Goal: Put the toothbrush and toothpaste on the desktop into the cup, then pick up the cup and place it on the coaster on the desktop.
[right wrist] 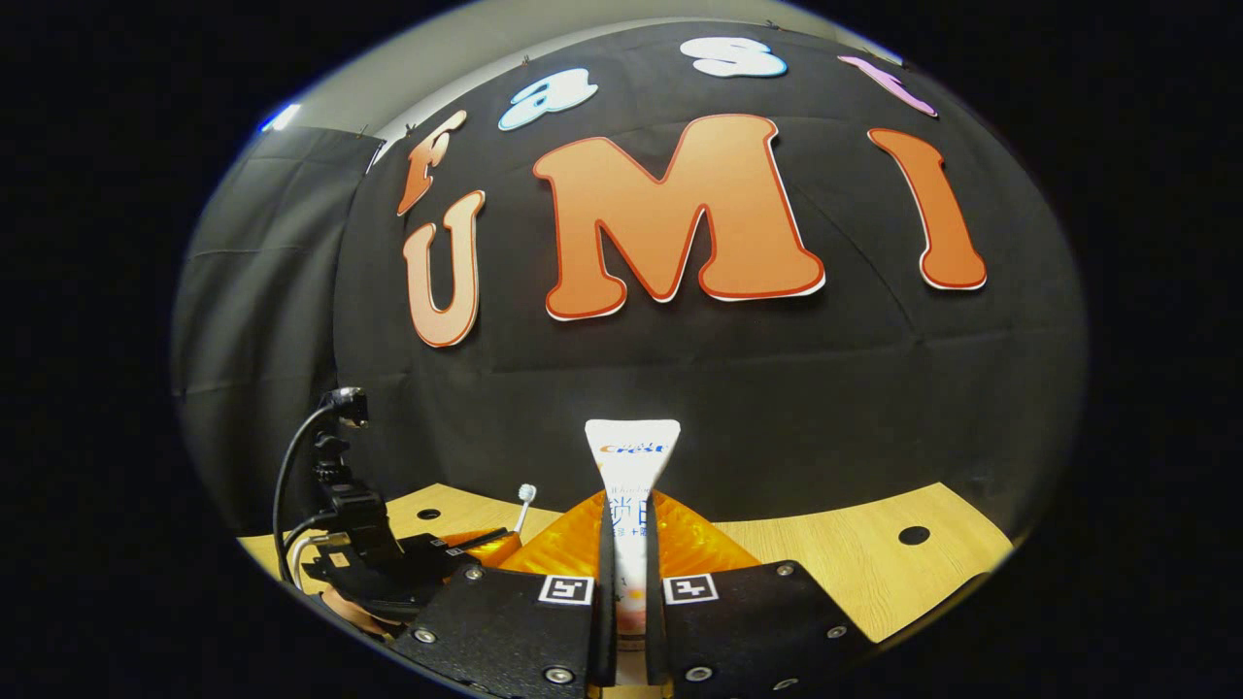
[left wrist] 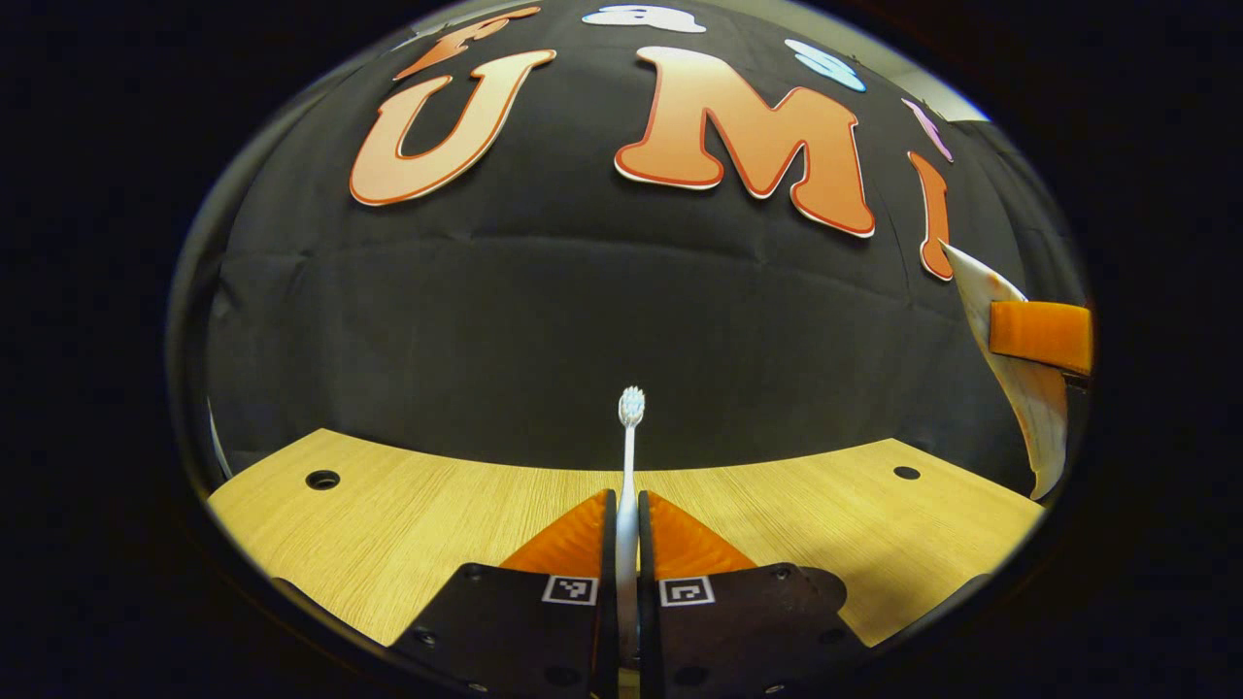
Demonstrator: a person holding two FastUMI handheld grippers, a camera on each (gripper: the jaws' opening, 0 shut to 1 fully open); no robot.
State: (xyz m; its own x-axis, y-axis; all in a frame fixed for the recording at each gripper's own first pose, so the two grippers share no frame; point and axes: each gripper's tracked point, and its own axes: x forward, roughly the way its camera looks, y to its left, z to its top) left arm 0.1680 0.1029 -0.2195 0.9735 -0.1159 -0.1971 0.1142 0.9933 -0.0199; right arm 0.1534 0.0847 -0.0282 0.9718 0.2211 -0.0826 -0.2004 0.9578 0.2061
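Note:
In the left gripper view my left gripper (left wrist: 626, 505) is shut on a white toothbrush (left wrist: 629, 456), whose bristled head points up and away over the wooden desktop (left wrist: 388, 524). At that view's right edge the white toothpaste tube (left wrist: 1020, 388) hangs in the other gripper's finger (left wrist: 1041, 333). In the right gripper view my right gripper (right wrist: 629, 515) is shut on the toothpaste tube (right wrist: 631, 466), its flat crimped end upward. The left gripper (right wrist: 486, 539) appears there at lower left, holding the toothbrush (right wrist: 524, 500) upright.
The wooden desktop (right wrist: 845, 573) has round holes (left wrist: 321, 480) near its far corners, another hole (right wrist: 913, 535) on the right. The black cloth wall stands right behind the far edge. A black cable (right wrist: 291, 456) loops up from the left gripper's body.

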